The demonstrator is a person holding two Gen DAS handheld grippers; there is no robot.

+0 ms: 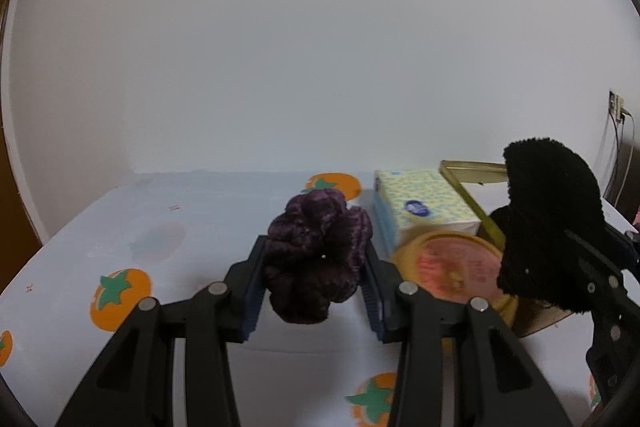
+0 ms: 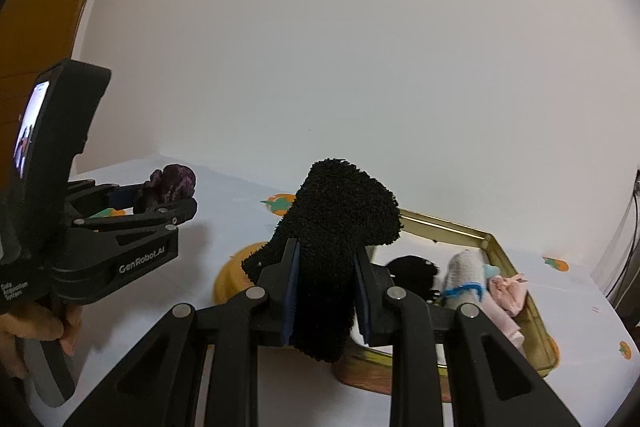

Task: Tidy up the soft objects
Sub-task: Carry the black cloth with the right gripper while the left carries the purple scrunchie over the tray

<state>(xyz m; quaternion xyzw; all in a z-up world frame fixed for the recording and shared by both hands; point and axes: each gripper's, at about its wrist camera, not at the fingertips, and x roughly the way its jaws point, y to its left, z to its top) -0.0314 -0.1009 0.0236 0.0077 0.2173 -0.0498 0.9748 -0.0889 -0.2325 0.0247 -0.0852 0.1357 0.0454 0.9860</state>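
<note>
Our left gripper clamps purple velvet scrunchie, lifted off tomato-print tablecloth. Our right gripper pinches fuzzy black sock, raised just before gold tin holding black, grey, pink soft items. Step in hand: carrying both to tin. Next: lower over tin, part jaws, avoiding tissue pack and yellow lid.

Purple scrunchie, black fuzzy sock, yellow-patterned tissue pack, gold tray, orange-persimmon-print white tablecloth, possibly pink lid.
</note>
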